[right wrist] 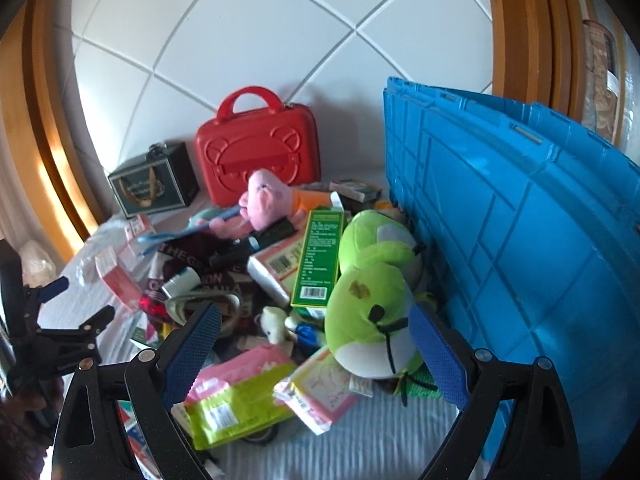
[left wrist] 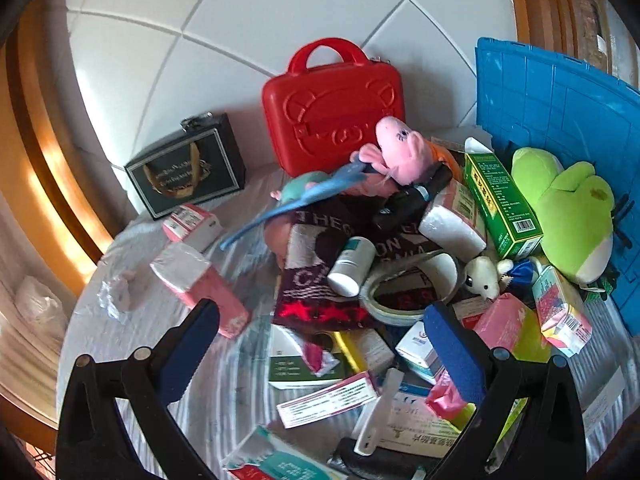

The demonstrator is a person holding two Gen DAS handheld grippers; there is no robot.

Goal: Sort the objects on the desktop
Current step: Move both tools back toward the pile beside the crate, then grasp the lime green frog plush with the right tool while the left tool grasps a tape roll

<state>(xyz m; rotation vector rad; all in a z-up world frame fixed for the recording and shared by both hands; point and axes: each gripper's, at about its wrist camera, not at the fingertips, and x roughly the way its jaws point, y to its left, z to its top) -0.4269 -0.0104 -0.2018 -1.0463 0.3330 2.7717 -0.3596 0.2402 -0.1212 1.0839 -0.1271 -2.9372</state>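
A heap of mixed items lies on a striped cloth: a pink pig plush [left wrist: 400,152] [right wrist: 264,200], a green frog plush [left wrist: 572,208] [right wrist: 372,320], a green carton [left wrist: 500,200] [right wrist: 320,256], a white bottle [left wrist: 352,264], a tape roll [left wrist: 400,292] and several medicine boxes. My left gripper [left wrist: 324,340] hangs open over the dark printed cloth [left wrist: 320,280] and the tape roll, touching nothing. It also shows at the left edge of the right wrist view [right wrist: 76,304]. My right gripper [right wrist: 316,356] is open just in front of the frog plush, with pink and yellow-green packets [right wrist: 240,396] under it.
A red carry case [left wrist: 332,120] [right wrist: 256,148] and a dark gift box [left wrist: 188,168] [right wrist: 156,184] stand against the white tiled wall. A blue plastic crate [left wrist: 560,120] [right wrist: 520,240] walls off the right side. Wooden frames flank both sides.
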